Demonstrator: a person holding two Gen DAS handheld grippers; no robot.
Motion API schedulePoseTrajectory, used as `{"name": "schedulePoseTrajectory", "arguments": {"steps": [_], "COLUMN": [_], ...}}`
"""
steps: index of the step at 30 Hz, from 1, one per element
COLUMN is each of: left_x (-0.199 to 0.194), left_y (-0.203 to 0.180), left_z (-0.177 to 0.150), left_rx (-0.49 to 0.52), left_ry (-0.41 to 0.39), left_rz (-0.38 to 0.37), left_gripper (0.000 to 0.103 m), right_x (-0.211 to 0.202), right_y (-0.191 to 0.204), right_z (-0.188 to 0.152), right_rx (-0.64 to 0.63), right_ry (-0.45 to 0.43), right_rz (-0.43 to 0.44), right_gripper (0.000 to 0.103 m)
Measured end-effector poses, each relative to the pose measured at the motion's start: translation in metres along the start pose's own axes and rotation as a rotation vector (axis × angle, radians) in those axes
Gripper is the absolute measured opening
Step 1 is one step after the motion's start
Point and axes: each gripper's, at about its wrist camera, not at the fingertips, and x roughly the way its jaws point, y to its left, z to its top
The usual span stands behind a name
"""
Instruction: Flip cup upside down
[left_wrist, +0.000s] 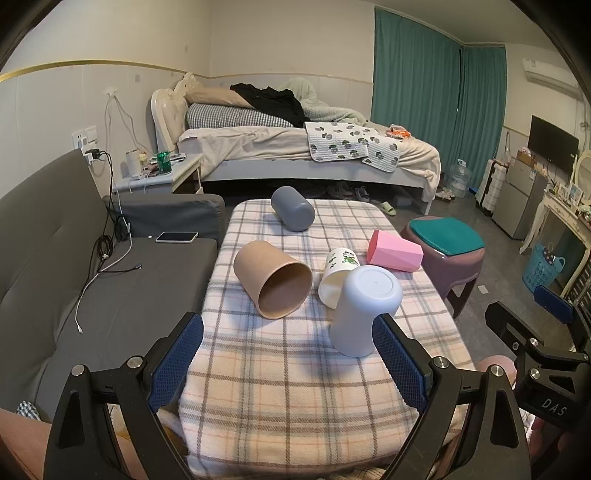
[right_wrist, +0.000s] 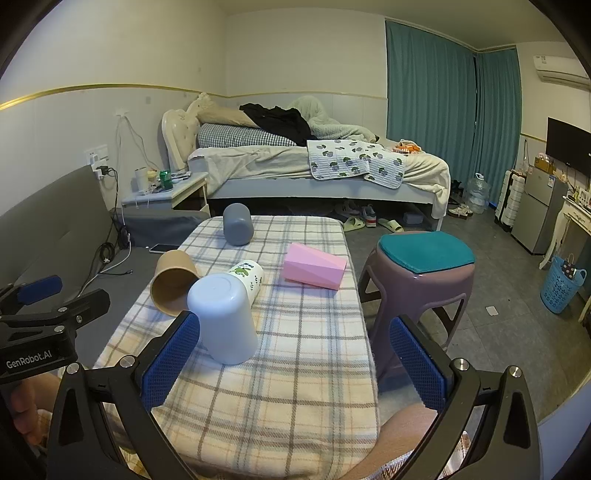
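Observation:
A pale blue cup (left_wrist: 364, 308) stands upside down on the plaid-covered table (left_wrist: 295, 369); it also shows in the right wrist view (right_wrist: 223, 317). Behind it lie a white printed cup (left_wrist: 338, 275), a brown paper cup (left_wrist: 273, 282), a pink faceted cup (left_wrist: 395, 251) and a dark grey cup (left_wrist: 291, 208), all on their sides. My left gripper (left_wrist: 288, 347) is open and empty, just in front of the blue cup. My right gripper (right_wrist: 295, 350) is open and empty, with its left finger (right_wrist: 173, 354) close beside the blue cup.
A grey sofa (left_wrist: 74, 266) with a phone (left_wrist: 176, 237) and cables stands left of the table. A purple stool (right_wrist: 421, 280) with a teal cushion stands to the right. A bed (left_wrist: 295, 147) lies beyond the table.

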Motion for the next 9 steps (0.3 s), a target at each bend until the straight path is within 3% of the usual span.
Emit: {"name": "schedulePoseTrajectory", "arguments": {"steps": [9], "left_x": [0.0009], "left_y": [0.0018], "left_z": [0.0004], "left_rx": [-0.001], "left_ry": [0.007], "left_rz": [0.002], "left_gripper": [0.096], "right_x": [-0.0003], "right_y": [0.0004], "right_z": [0.0003], "right_rx": [-0.001], "right_ry": [0.001], "right_rz": [-0.004], "right_gripper": [0.103]}}
